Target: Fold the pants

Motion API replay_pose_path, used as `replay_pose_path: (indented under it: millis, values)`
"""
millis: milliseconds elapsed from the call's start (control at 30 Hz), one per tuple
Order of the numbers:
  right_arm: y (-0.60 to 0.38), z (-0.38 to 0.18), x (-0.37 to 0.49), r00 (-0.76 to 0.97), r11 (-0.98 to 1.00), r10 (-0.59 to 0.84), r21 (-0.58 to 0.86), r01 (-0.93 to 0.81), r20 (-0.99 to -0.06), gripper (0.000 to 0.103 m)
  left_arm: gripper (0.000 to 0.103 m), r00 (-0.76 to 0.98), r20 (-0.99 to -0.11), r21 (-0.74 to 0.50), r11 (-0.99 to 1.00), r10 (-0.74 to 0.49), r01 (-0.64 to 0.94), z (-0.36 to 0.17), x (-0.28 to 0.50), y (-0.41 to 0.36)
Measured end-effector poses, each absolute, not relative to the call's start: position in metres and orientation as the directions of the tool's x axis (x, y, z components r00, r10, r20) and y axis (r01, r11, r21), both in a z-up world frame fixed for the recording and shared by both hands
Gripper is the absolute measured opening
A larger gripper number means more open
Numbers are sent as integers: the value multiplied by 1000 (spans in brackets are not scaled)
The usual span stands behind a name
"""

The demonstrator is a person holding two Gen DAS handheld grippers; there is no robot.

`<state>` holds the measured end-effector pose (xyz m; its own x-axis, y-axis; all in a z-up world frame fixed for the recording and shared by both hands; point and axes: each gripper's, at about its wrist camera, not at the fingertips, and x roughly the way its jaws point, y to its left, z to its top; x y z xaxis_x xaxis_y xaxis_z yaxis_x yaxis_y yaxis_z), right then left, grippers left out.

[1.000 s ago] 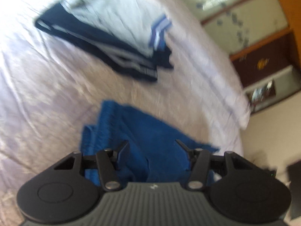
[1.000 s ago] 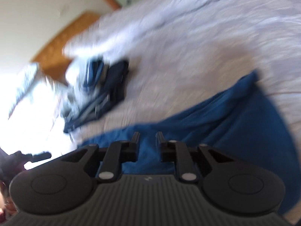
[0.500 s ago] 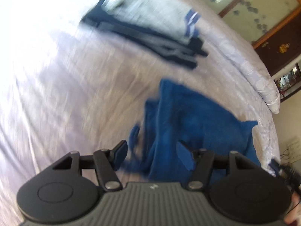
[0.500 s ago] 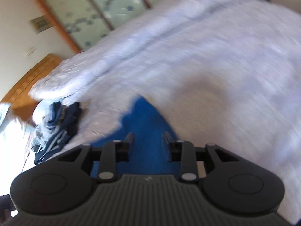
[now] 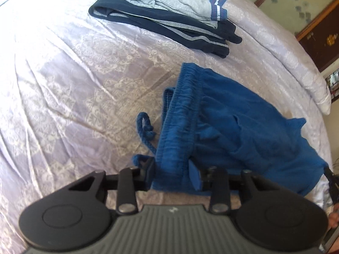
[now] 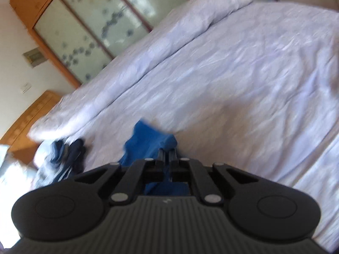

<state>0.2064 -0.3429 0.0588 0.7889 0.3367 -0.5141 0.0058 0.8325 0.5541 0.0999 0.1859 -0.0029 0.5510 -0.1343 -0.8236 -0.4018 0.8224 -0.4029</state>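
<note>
You have the blue pants (image 5: 243,127) bunched mid-bed, unfolded: your left gripper (image 5: 172,170) is closing on the waistband, your right gripper (image 6: 167,155) is clenched on a hem, every fold remains

Lilac bed (image 5: 74,89): blue pants (image 5: 233,127), folded clothes pile (image 5: 169,14).
</note>
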Motion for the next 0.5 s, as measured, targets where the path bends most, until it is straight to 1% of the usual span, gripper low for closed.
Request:
replay_pose_path:
  millis: [67,100,133,167,200,233,300,400,467,500]
  values:
    - [-353,39,220,749,838,310,540,76,-586,5,34,545,-831,-370,840,-109,-397,-3,105,180]
    - [-356,25,225,709,830,321,547,109,-628,5,34,544,-833,-361,845,-101,-395,-2,105,178]
    - [-358,16,226,682,810,349,573,124,-642,6,36,544,-833,-359,846,-99,-394,-3,106,177]
    - [-362,12,222,690,778,377,616,126,-618,10,37,545,-832,-362,845,-103,-393,-3,106,178]
    - [-368,12,216,703,737,397,661,139,-590,16,37,546,-831,-370,842,-111,-393,-3,106,180]
    - [-371,12,210,714,697,413,701,151,-565,28,38,546,-829,-383,835,-122,-395,-4,105,183]
    - [-374,18,201,722,673,421,723,158,-549,41,39,546,-825,-413,815,-147,-405,-4,104,188]
    - [-372,22,189,692,675,431,716,177,-579,42,40,549,-817,-449,792,-176,-414,-6,103,194]
    - [-369,18,180,682,655,454,734,181,-573,42,41,554,-812,-461,785,-184,-413,-7,102,195]
    - [-365,16,179,683,658,447,729,187,-578,39,41,556,-811,-461,786,-184,-411,-7,102,195]
